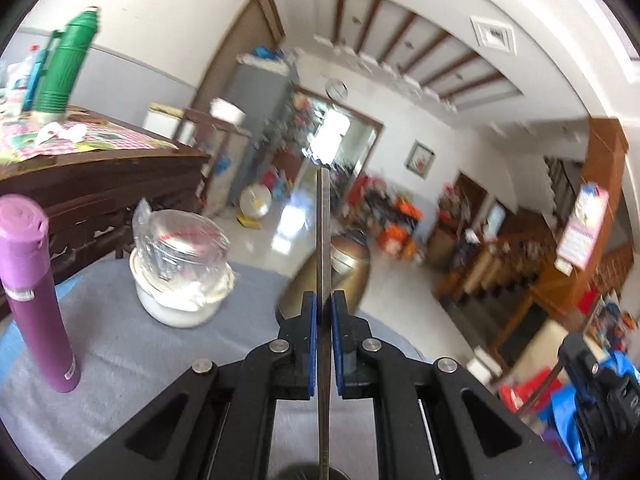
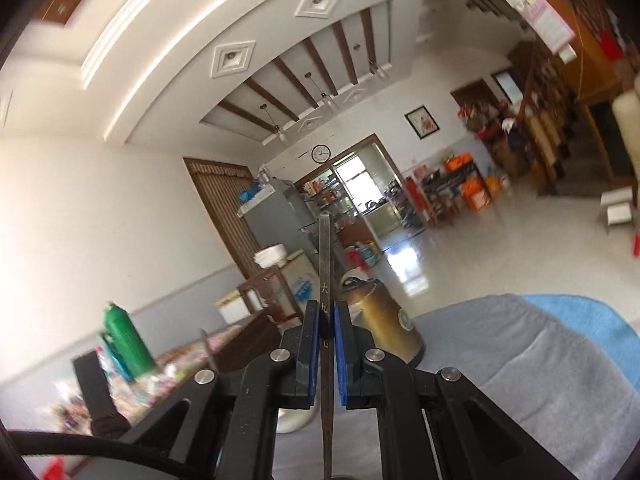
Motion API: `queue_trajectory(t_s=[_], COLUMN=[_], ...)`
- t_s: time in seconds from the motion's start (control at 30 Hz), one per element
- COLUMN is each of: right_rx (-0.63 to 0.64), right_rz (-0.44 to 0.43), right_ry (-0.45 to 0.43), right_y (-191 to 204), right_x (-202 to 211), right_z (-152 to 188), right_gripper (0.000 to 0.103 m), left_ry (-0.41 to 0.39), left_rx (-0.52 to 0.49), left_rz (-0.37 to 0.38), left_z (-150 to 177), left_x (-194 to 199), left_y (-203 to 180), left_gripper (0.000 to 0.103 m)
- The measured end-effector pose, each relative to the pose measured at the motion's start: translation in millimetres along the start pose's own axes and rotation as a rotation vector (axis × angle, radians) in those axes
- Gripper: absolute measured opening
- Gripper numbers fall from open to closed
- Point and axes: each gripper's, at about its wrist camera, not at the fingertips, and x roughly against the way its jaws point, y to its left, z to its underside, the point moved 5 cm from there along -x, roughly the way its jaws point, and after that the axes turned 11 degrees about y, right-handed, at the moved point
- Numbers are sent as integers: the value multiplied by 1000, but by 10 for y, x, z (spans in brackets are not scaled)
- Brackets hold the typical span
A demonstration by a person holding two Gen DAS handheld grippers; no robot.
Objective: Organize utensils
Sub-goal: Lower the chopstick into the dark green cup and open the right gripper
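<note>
Aloft, both grippers around utensils

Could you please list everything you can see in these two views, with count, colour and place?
utensil in left gripper: one, grey metal, thin, edge-on, end blurred
utensil in right gripper: one, dark metal, stamped characters
purple bottle: one, upright on grey cloth
white bowl: one, holds a clear plastic-wrapped container
brass kettle: one, at the table's far edge
green flask: one, on wooden cabinet
grey cloth: one, covers table
left gripper: black, blue pads, shut on utensil
right gripper: black, blue pads, shut on utensil
</note>
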Motion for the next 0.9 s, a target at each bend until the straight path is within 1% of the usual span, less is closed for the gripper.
queue_trajectory(t_s=[0.07,0.17,0.27,0.33,0.37,0.4,0.43,0.47,0.5,0.53,0.57,0.6,0.67,0.73,0.9], right_rx=[34,70,95,82,71,57,45,22,9,-12,-23,-29,-43,-49,-18], right_rz=[21,20,4,-24,-32,-38,-45,-60,-67,-80,-86,-98,-116,-134,-131], right_ry=[33,120,186,226,251,275,294,320,326,318,305,295,304,321,376], right_y=[42,97,90,53,29,-40,-79,-123,-170,-218,-259,-290,-342,-365,-341], right_x=[-171,-397,-406,-380,-350,-293,-270,-221,-166,-68,17,112,290,430,683], right_z=[125,396,543,593,593,597,594,591,576,562,540,523,546,583,720], right_gripper=[8,8,9,11,11,16,27,34,56,69,69,69,69,69,67], left_ry=[-3,7,58,64,73,97,122,152,169,188,213,233,288,324,394], left_rx=[6,-29,-32,-57,-72,-96,-123,-163,-189,-214,-246,-262,-289,-289,-269], left_rz=[-33,-83,-57,-43,-40,-42,-49,-67,-86,-111,-142,-156,-188,-217,-283], left_z=[96,299,482,526,543,574,607,656,697,725,775,797,880,939,1074], left_x=[-100,-195,-179,-93,-48,-12,21,79,136,178,253,292,388,503,727], left_y=[95,187,219,182,153,125,89,55,27,10,3,-2,17,53,195], left_gripper=[7,7,7,8,10,13,24,40,49,62,65,66,66,66,67])
